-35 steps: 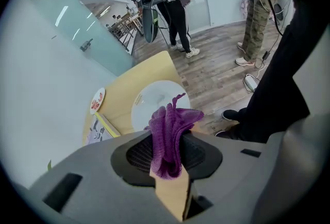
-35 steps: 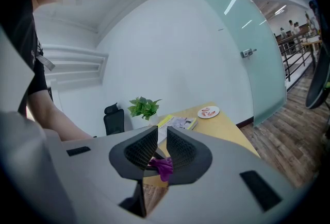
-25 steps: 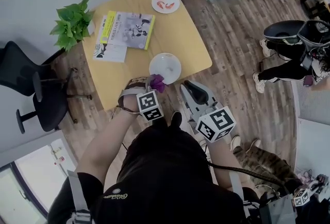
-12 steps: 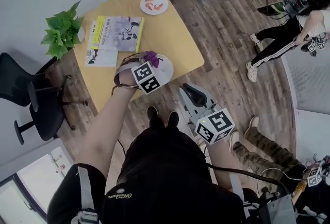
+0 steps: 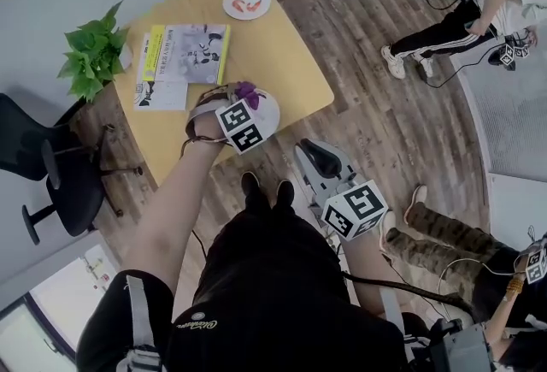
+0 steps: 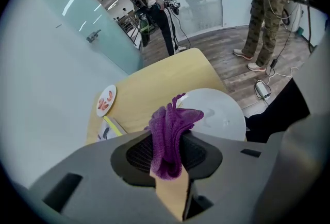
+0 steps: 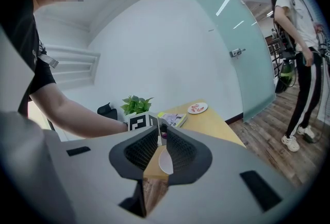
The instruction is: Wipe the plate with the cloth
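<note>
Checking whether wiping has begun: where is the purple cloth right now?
The purple cloth is pinched between the jaws of the left gripper, just over the white plate near the wooden table's front edge.

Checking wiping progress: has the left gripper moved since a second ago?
Yes. The left gripper, shut on the cloth, moved forward from the table edge onto the plate.

The table (image 5: 278, 45) carries it all; the plate (image 5: 268, 108) lies at the middle of its near edge; the cloth (image 5: 249, 91) sits in the left gripper (image 6: 167, 140), right over the plate; a small dish (image 5: 247, 1) lies at the far corner; the books (image 5: 184, 54) lie along the left edge; the plant (image 5: 90, 62) stands just beside them at the left corner; the right gripper (image 5: 314, 155) is off the table, in front of the near edge.
</note>
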Demonstrator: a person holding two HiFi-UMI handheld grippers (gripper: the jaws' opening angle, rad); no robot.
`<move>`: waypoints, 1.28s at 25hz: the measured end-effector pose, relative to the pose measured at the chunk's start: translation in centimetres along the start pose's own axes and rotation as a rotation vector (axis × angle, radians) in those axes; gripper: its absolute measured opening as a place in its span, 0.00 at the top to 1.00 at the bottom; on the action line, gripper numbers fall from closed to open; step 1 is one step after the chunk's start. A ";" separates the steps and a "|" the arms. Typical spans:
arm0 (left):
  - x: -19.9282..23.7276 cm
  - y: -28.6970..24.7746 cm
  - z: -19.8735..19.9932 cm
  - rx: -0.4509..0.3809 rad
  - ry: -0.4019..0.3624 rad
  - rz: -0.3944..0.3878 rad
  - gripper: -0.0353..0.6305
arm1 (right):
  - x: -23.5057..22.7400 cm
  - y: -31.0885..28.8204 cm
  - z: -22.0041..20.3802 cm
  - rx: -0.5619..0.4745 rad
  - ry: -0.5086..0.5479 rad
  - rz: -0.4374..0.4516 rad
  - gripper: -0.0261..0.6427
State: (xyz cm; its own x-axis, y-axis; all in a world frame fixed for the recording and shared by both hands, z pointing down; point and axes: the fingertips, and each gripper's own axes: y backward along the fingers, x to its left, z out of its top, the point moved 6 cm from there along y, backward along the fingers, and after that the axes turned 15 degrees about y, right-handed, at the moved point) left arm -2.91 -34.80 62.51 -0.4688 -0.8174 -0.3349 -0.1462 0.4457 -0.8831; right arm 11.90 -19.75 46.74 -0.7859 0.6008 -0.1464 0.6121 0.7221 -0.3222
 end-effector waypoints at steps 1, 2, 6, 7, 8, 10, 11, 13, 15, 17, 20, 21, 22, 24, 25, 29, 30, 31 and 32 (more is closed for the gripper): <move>-0.3 0.2 0.0 -0.003 -0.011 0.003 0.77 | 0.0 0.0 0.0 0.001 0.000 0.000 0.88; -0.6 0.4 -0.1 -0.004 -0.024 0.006 0.77 | 0.0 -0.1 0.0 0.001 -0.001 0.000 0.88; -2.1 1.1 -0.7 -0.002 -0.072 0.011 0.77 | 0.1 -0.2 0.2 -0.004 -0.002 0.005 0.88; -2.4 1.2 -0.9 -0.002 -0.075 0.011 0.77 | 0.2 -0.3 0.2 -0.006 -0.002 0.008 0.88; -2.7 1.4 -1.1 -0.003 -0.075 0.011 0.77 | 0.2 -0.3 0.2 -0.008 -0.001 0.011 0.88; -3.1 1.7 -1.2 -0.007 -0.072 0.013 0.77 | 0.3 -0.4 0.1 -0.009 0.000 0.016 0.88; -3.2 1.9 -1.2 -0.010 -0.072 0.015 0.77 | 0.4 -0.4 0.1 -0.010 -0.001 0.018 0.88; -3.3 2.1 -1.2 -0.012 -0.074 0.019 0.77 | 0.4 -0.4 0.0 -0.009 -0.003 0.022 0.88; -3.5 2.3 -1.1 -0.010 -0.080 0.021 0.77 | 0.5 -0.4 -0.1 -0.011 -0.004 0.026 0.88; -4.1 2.4 -1.0 -0.008 -0.096 0.021 0.77 | 0.6 -0.2 0.0 -0.016 -0.005 0.028 0.88; -5.3 2.7 -0.8 -0.009 -0.133 0.013 0.77 | 0.5 0.1 0.0 -0.021 -0.005 0.026 0.88; -5.8 2.8 -0.7 -0.009 -0.148 0.007 0.77 | 0.5 0.2 0.0 -0.021 -0.006 0.025 0.88; -6.3 2.9 -0.6 -0.009 -0.164 0.001 0.77 | 0.4 0.2 0.0 -0.022 -0.006 0.024 0.88; -7.4 3.2 -0.4 -0.012 -0.192 -0.016 0.77 | 0.3 0.3 0.1 -0.022 -0.008 0.023 0.88; -8.0 3.4 -0.3 -0.013 -0.203 -0.027 0.77 | 0.2 0.3 0.1 -0.023 -0.009 0.023 0.88; -10.1 4.3 -0.2 -0.018 -0.235 -0.071 0.77 | 0.2 0.5 0.0 -0.027 -0.015 0.022 0.88; -10.5 4.5 -0.2 -0.019 -0.240 -0.080 0.77 | 0.3 0.5 0.0 -0.028 -0.017 0.023 0.88; -10.8 4.7 -0.1 -0.020 -0.244 -0.089 0.77 | 0.3 0.5 0.0 -0.030 -0.018 0.023 0.88; -11.1 4.8 -0.1 -0.020 -0.246 -0.096 0.77 | 0.3 0.5 0.0 -0.032 -0.019 0.024 0.88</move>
State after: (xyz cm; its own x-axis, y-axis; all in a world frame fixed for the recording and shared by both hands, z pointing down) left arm 1.49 -23.51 62.00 -0.2264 -0.9193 -0.3219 -0.1982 0.3671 -0.9088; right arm 11.98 -19.20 46.52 -0.7725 0.6114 -0.1714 0.6328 0.7186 -0.2885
